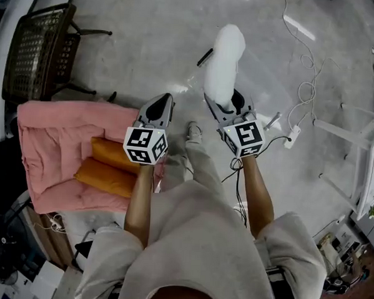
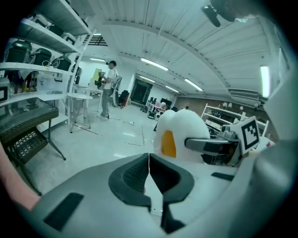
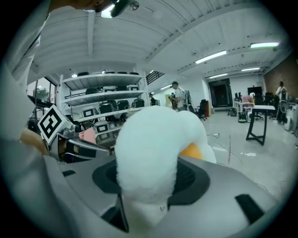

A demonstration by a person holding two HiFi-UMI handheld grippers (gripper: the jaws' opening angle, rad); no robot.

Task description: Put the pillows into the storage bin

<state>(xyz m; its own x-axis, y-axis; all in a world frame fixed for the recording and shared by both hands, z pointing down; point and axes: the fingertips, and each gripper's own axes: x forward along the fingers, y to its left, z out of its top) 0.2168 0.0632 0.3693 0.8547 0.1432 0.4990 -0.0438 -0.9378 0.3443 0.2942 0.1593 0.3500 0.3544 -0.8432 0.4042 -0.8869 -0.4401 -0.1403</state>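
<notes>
The right claw (image 1: 225, 108) grips the white pillow (image 1: 224, 57) by its base, and the pillow's long axis points up the frame. The left claw (image 1: 160, 107) is closed and empty. The dark woven bin (image 1: 39, 50), probably the storage bin, lies at upper left, well apart from the pillow and nearer the left claw.

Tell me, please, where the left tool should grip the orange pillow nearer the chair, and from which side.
Probably from above, near its exposed left end: the orange pillow lies flat on the pink cloth, its right end hidden behind the left tool, and the second orange pillow crowds one long side. Pinch across the short width.
</notes>
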